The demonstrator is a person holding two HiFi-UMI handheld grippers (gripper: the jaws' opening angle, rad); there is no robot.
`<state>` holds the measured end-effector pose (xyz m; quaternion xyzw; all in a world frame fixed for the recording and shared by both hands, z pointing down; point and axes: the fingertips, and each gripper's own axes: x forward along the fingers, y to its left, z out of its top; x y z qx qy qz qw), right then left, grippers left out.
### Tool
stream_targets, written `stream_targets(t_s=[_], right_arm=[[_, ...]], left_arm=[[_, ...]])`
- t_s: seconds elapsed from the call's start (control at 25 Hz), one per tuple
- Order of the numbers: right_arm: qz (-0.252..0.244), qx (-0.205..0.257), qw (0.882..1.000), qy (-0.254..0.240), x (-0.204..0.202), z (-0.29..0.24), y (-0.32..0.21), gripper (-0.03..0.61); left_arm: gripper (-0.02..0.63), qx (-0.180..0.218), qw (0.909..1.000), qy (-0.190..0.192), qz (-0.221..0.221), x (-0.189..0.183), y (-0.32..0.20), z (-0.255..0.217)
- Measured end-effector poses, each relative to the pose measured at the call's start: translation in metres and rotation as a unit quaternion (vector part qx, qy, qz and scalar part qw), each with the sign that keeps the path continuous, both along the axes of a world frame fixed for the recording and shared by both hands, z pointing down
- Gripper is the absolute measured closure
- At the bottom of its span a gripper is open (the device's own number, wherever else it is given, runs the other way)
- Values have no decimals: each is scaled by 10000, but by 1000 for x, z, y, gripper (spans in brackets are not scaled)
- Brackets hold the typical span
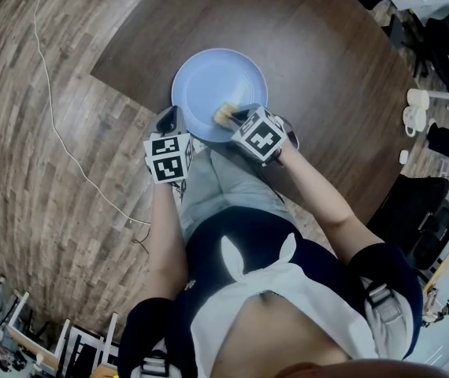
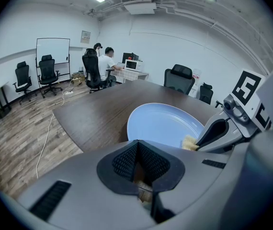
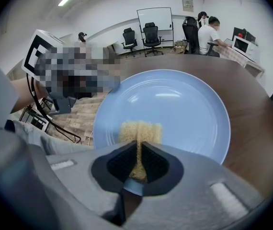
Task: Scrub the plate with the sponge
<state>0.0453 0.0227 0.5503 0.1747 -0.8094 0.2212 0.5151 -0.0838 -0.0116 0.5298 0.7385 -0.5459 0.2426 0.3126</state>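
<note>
1. Jaws of the right gripper (image 3: 138, 146) are closed tight on one tan sponge (image 3: 139, 130). The sponge's front end sticks out past the jaw tips.
2. That free end of the sponge lies on the near part of one pale blue plate (image 3: 179, 107), just inside its rim.
3. Jaws of the left gripper (image 2: 137, 144) are drawn together, with only a thin slit between the pads. The left gripper view does not show whether the plate's rim is caught in them.
4. In the head view, the left gripper's tip sits at the plate's near left edge and the right gripper's tip is over its near right part. Count: two grippers, each with one marker cube.
5. The plate rests flat on one dark brown table (image 1: 327, 61), near the edge closest to the person.
6. The wood-pattern floor (image 1: 27, 156) lies to the left of the table. One white cable (image 1: 57, 128) runs across it.
7. In the background of the left gripper view, one whiteboard (image 2: 52, 51) has two black office chairs (image 2: 47, 71) in front of it.
8. Two people (image 2: 108, 61) are at a desk against the far wall.
</note>
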Motion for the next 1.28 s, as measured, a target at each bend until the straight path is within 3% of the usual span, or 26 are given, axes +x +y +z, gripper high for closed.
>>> stream_targets(t_s=[0.76,1.28], right_arm=[[495,-24,9985,222,29,3,-27,552],[1411,-27,9899,103,51,5,-60,552]], left_arm=[[611,-19,10000,-46,25,0,0,1],[611,-18,10000,-48,17,-1,-1,2]])
